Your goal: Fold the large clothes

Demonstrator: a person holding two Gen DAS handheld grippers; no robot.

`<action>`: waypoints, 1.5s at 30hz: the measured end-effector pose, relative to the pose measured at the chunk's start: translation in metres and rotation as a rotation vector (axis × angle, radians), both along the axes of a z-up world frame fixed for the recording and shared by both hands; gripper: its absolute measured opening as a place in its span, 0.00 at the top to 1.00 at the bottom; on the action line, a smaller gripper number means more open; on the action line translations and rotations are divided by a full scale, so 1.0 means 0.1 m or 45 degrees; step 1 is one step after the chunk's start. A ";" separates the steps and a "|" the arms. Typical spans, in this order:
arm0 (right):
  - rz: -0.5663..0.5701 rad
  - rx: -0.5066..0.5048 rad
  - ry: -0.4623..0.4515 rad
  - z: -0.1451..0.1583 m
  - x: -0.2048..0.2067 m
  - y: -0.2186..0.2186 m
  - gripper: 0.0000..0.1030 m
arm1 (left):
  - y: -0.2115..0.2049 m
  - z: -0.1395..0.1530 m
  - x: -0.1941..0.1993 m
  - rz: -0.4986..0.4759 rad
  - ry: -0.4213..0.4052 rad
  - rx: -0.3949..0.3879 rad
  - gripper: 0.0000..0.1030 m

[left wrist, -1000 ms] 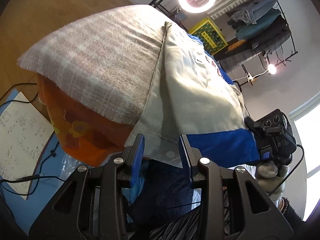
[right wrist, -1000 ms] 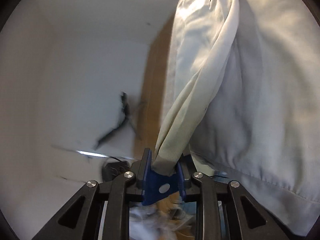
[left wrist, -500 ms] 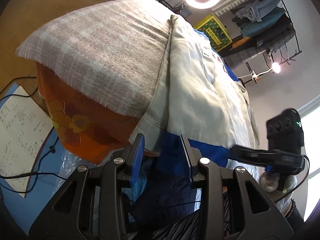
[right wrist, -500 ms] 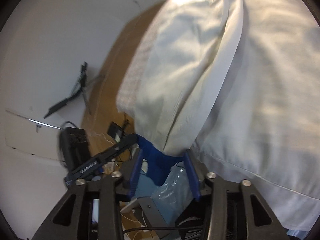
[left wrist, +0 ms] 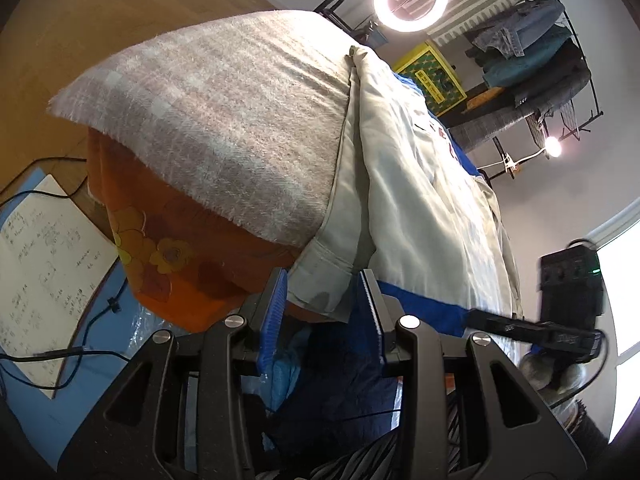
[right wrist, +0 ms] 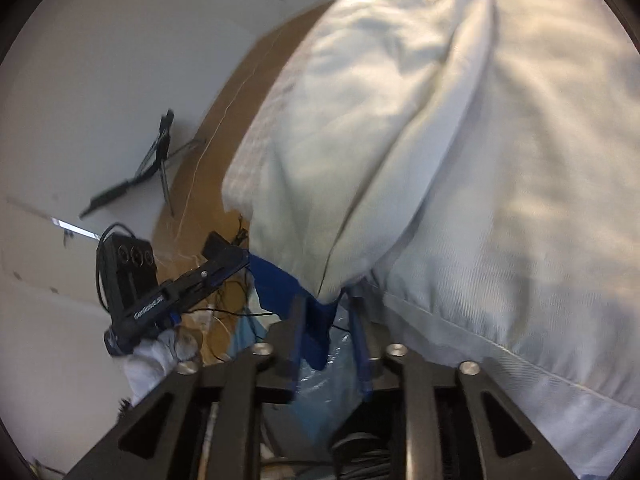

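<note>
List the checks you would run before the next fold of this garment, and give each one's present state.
1. Left gripper has the cream hem between its fingers: ok.
2. Its pads press the cloth: cannot tell.
3. Right gripper has the blue cuff between its fingers: ok.
4. Garment lies flat: not ok, a ridge runs along it.
5. Plaid blanket free of the garment: not ok, the edge overlaps.
</note>
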State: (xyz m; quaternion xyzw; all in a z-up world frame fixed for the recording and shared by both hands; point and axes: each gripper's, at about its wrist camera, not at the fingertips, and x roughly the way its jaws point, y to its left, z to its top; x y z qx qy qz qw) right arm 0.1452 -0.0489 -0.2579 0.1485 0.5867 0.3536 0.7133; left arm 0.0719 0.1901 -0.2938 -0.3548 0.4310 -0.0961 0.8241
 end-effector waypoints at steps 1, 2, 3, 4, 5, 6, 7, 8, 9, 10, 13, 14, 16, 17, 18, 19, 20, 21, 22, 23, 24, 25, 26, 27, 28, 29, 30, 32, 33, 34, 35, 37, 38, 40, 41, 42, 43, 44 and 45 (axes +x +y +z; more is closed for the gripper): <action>0.009 -0.011 -0.034 0.08 -0.01 0.00 0.68 | 0.00 0.02 0.00 -0.004 -0.007 0.010 0.65; 0.010 -0.011 -0.083 0.21 -0.03 -0.03 0.66 | 0.01 0.05 -0.01 -0.010 -0.016 0.025 0.65; 0.005 -0.008 -0.119 0.32 -0.01 -0.05 0.63 | 0.02 0.11 -0.01 -0.014 -0.029 0.055 0.65; -0.006 -0.004 -0.181 0.48 -0.02 -0.10 0.62 | 0.03 0.15 -0.01 -0.015 -0.045 0.078 0.65; -0.018 -0.008 -0.238 0.63 -0.08 -0.14 0.62 | 0.05 0.21 0.00 -0.015 -0.064 0.105 0.65; -0.029 -0.015 -0.290 0.76 -0.09 -0.17 0.61 | 0.07 0.29 0.03 -0.018 -0.088 0.145 0.65; -0.037 -0.021 -0.334 0.88 -0.08 -0.19 0.60 | 0.09 0.36 0.06 -0.021 -0.104 0.175 0.65; -0.052 -0.038 -0.399 1.06 -0.08 -0.25 0.60 | 0.10 0.41 0.09 -0.026 -0.119 0.197 0.65; -0.069 -0.053 -0.442 1.19 -0.05 -0.28 0.60 | 0.12 0.50 0.14 -0.028 -0.142 0.225 0.65; -0.091 -0.070 -0.506 1.37 -0.05 -0.33 0.60 | 0.13 0.57 0.18 -0.026 -0.164 0.242 0.65; -0.139 -0.083 -0.642 1.79 0.03 -0.44 0.52 | 0.12 0.80 0.30 -0.031 -0.229 0.262 0.65; -0.145 -0.083 -0.668 1.89 0.06 -0.51 0.52 | 0.09 0.89 0.35 -0.041 -0.256 0.271 0.65; -0.170 -0.082 -0.722 2.10 0.15 -0.57 0.52 | -0.02 1.02 0.43 -0.074 -0.290 0.283 0.65; -0.197 -0.078 -0.749 2.20 0.22 -0.63 0.52 | -0.10 1.08 0.47 -0.101 -0.304 0.284 0.65; -0.210 -0.075 -0.761 2.24 0.26 -0.64 0.52 | -0.24 1.13 0.53 -0.149 -0.321 0.288 0.65; -0.225 -0.073 -0.771 2.28 0.32 -0.69 0.52 | -0.37 1.16 0.58 -0.184 -0.330 0.296 0.65; -0.238 -0.073 -0.772 2.30 0.40 -0.72 0.52 | -0.48 1.18 0.62 -0.215 -0.334 0.303 0.65; -0.244 -0.077 -0.764 2.30 0.51 -0.77 0.52 | -0.66 1.18 0.69 -0.264 -0.331 0.305 0.65; -0.249 -0.087 -0.752 2.29 0.65 -0.84 0.52 | -0.77 1.16 0.74 -0.294 -0.323 0.301 0.65; -0.250 -0.097 -0.737 2.28 0.78 -0.90 0.52 | -0.89 1.13 0.79 -0.322 -0.312 0.295 0.65; -0.254 -0.105 -0.719 2.25 0.90 -0.96 0.52 | -1.05 1.07 0.85 -0.366 -0.286 0.287 0.65; -0.266 -0.111 -0.695 2.19 1.07 -1.04 0.52 | -1.17 1.02 0.92 -0.403 -0.262 0.284 0.65; -0.273 -0.108 -0.677 2.14 1.17 -1.09 0.51 | -1.25 0.99 0.94 -0.427 -0.247 0.289 0.65; -0.285 -0.098 -0.646 2.10 1.34 -1.20 0.51 | -1.38 0.93 0.98 -0.462 -0.222 0.312 0.65; -0.294 -0.091 -0.621 2.04 1.47 -1.26 0.50 | -1.47 0.89 1.00 -0.481 -0.207 0.336 0.65; -0.298 -0.081 -0.594 1.99 1.62 -1.35 0.49 | -1.54 0.86 1.02 -0.497 -0.194 0.364 0.65; -0.295 -0.072 -0.570 1.93 1.78 -1.42 0.47 | -1.62 0.82 1.01 -0.512 -0.178 0.407 0.65; -0.288 -0.075 -0.541 1.82 2.08 -1.50 0.45 | -1.68 0.76 1.01 -0.535 -0.157 0.466 0.65; -0.285 -0.074 -0.532 1.76 2.21 -1.52 0.44 | -1.69 0.73 0.99 -0.537 -0.150 0.477 0.65; -0.280 -0.070 -0.523 1.71 2.33 -1.54 0.43 | -1.70 0.71 0.98 -0.541 -0.141 0.491 0.65; -0.273 -0.060 -0.505 1.62 2.50 -1.56 0.43 | -1.69 0.68 0.99 -0.542 -0.132 0.507 0.65; -0.269 -0.052 -0.474 1.50 2.72 -1.55 0.43 | -1.69 0.63 1.00 -0.532 -0.100 0.575 0.65; -0.264 -0.057 -0.459 1.42 2.88 -1.52 0.43 | -1.69 0.60 1.01 -0.535 -0.089 0.589 0.65; -0.256 -0.076 -0.445 1.28 3.14 -1.45 0.43 | -1.69 0.56 1.06 -0.543 -0.071 0.612 0.65; -0.254 -0.078 -0.438 1.23 3.24 -1.41 0.43 | -1.70 0.55 1.08 -0.550 -0.074 0.617 0.65; -0.255 -0.078 -0.427 1.18 3.34 -1.37 0.43 | -1.70 0.54 1.10 -0.558 -0.080 0.634 0.65; -0.258 -0.077 -0.413 1.13 3.43 -1.33 0.43 | -1.72 0.54 1.11 -0.570 -0.085 0.649 0.67; -0.259 -0.070 -0.389 1.05 3.55 -1.26 0.43 | -1.73 0.53 1.12 -0.582 -0.089 0.662 0.81; -0.258 -0.067 -0.373 0.99 3.63 -1.21 0.43 | -1.74 0.50 1.13 -0.602 -0.085 0.656 0.90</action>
